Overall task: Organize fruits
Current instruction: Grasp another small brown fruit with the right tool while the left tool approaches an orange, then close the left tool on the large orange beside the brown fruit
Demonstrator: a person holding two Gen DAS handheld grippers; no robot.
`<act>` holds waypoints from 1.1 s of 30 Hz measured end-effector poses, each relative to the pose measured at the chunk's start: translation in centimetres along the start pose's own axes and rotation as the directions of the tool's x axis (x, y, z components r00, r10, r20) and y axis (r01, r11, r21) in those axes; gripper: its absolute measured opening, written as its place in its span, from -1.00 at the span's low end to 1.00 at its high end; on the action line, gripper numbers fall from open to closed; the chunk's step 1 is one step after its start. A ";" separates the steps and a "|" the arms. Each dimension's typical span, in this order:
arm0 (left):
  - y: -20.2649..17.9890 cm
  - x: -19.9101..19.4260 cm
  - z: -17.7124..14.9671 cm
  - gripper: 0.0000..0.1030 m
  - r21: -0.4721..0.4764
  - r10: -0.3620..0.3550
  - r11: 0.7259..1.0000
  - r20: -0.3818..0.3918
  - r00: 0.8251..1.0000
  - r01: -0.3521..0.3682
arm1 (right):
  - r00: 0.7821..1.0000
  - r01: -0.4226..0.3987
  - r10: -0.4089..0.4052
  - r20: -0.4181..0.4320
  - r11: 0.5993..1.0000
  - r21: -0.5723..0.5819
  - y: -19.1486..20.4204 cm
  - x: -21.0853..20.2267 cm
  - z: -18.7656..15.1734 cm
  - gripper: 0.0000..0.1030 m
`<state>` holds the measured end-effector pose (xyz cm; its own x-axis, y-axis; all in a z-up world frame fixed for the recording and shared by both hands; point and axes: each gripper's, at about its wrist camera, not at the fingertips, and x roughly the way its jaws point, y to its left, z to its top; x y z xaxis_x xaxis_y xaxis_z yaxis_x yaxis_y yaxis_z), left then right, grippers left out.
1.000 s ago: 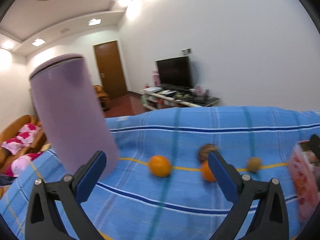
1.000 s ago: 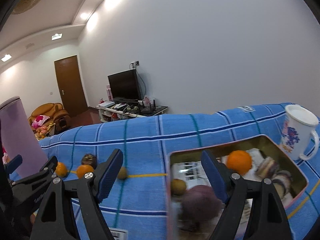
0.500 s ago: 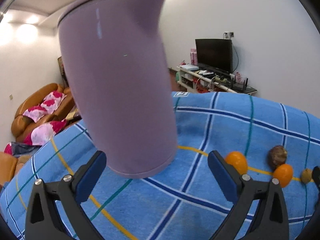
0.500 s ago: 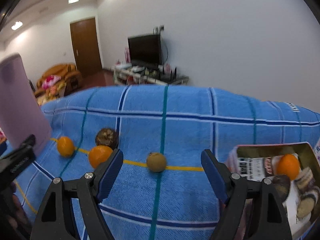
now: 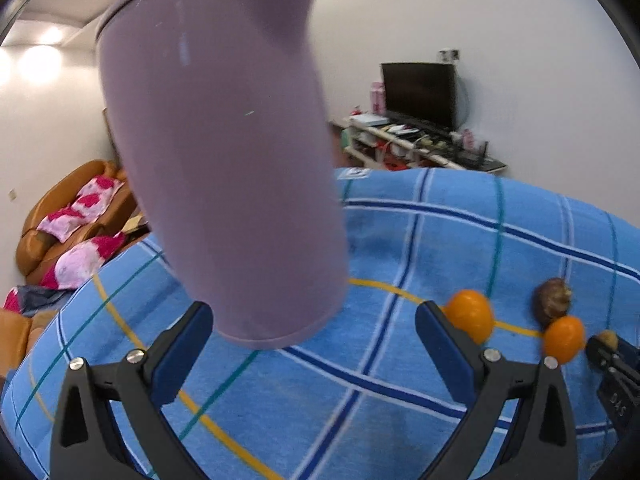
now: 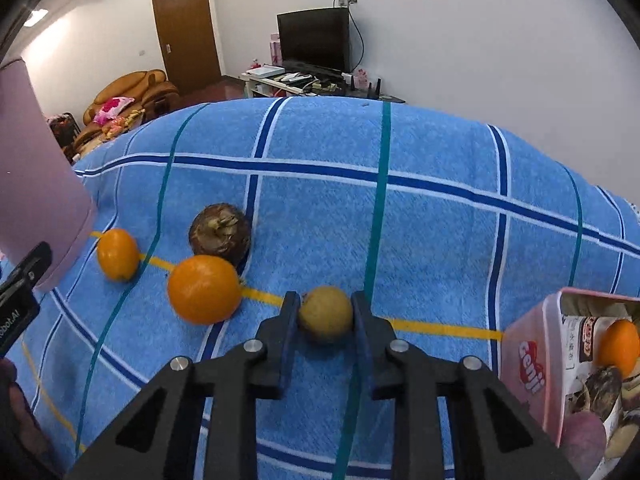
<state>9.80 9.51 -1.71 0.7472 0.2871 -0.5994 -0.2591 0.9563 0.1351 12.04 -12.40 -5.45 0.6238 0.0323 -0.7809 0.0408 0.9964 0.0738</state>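
My right gripper point(image 6: 325, 312) is shut on a small yellow-brown fruit point(image 6: 326, 313) that rests on the blue checked cloth point(image 6: 420, 216). To its left lie a large orange point(image 6: 204, 289), a brown scaly fruit point(image 6: 220, 233) and a smaller orange point(image 6: 117, 254). A pink tin point(image 6: 528, 364) at the right edge holds an orange point(image 6: 618, 342) and other fruit. My left gripper point(image 5: 312, 340) is open and empty, close to a tall purple jug point(image 5: 224, 152). The two oranges point(image 5: 470, 314) point(image 5: 563, 338) and the brown fruit point(image 5: 553, 301) lie to its right.
The purple jug also stands at the left edge of the right wrist view point(image 6: 36, 184). The left gripper's body point(image 6: 20, 300) shows below it. The cloth falls away at the back, with a TV stand point(image 6: 316, 80) and sofa point(image 6: 128, 100) beyond.
My right gripper swung left from over the tin, came down and shut around the small yellow-brown fruit. My left gripper moved left, closer to the purple jug.
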 end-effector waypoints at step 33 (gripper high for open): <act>-12.2 0.2 -0.7 -0.21 0.058 -0.375 0.916 -0.222 0.900 0.396 | 0.950 -0.036 -0.008 0.313 0.990 0.137 -3.6 -7.6 -2.9 -0.46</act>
<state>12.63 -2.18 -4.04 0.6334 -0.1126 -0.7656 0.0938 0.9932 -0.0684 4.88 -15.97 -1.64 0.8362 -0.0019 -0.5485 0.1247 0.9745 0.1867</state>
